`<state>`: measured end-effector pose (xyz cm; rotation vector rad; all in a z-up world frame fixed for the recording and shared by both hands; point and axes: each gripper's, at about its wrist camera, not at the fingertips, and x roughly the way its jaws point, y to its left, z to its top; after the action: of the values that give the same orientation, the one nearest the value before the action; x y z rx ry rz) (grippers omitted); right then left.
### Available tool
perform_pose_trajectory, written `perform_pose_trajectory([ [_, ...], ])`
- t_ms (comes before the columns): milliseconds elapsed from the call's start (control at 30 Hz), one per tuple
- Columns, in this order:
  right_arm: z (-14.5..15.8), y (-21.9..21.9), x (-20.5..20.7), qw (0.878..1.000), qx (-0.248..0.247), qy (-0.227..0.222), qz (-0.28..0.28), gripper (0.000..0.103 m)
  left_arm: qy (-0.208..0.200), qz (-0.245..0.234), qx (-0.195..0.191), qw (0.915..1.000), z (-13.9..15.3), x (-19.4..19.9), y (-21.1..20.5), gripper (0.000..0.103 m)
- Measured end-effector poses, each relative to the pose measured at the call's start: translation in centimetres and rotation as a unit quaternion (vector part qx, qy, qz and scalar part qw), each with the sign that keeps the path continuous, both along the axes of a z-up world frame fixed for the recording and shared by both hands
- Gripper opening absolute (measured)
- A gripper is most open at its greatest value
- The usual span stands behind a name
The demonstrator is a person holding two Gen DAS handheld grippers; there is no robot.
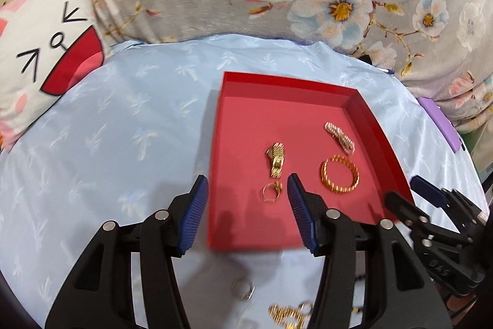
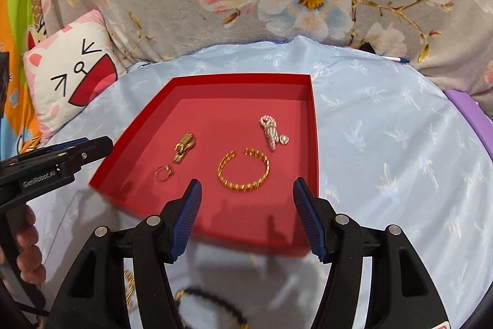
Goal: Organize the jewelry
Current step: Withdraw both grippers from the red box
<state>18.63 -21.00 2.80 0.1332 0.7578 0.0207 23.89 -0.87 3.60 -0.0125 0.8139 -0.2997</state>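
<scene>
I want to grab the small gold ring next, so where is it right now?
The small gold ring lies inside the red tray, near its front-left area in the right wrist view, just in front of the folded gold band and left of the gold chain bracelet.

light: bright, even | shadows: soft, short | edges: fisheye-warped, dark corners | blur: near foreground

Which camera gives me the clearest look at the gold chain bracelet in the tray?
Right wrist: the gold chain bracelet lies central, its links and open gap clear. Left wrist shows it smaller, right of centre, gap unseen.
</scene>
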Motion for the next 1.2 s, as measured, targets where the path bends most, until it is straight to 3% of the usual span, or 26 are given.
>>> perform_pose_trajectory([
  [200,-0.3,0.3,-4.9,1.0,0.008,0.004,-0.006,0.06,0.006,-0.001,-0.003,1.0,-0.5,-4.2,1.8,0.051],
  [667,-3.3,1.5,-13.2,0.999,0.028,0.04,-0.01,0.059,0.03,-0.035,0.004,0.9989,-4.2,-13.8,1.9,0.051],
  [1200,-4.9,2.5,-16.1,0.997,0.042,0.058,-0.007,0.058,0.047,-0.021,0.009,0.9986,-6.4,-16.6,4.0,0.051],
])
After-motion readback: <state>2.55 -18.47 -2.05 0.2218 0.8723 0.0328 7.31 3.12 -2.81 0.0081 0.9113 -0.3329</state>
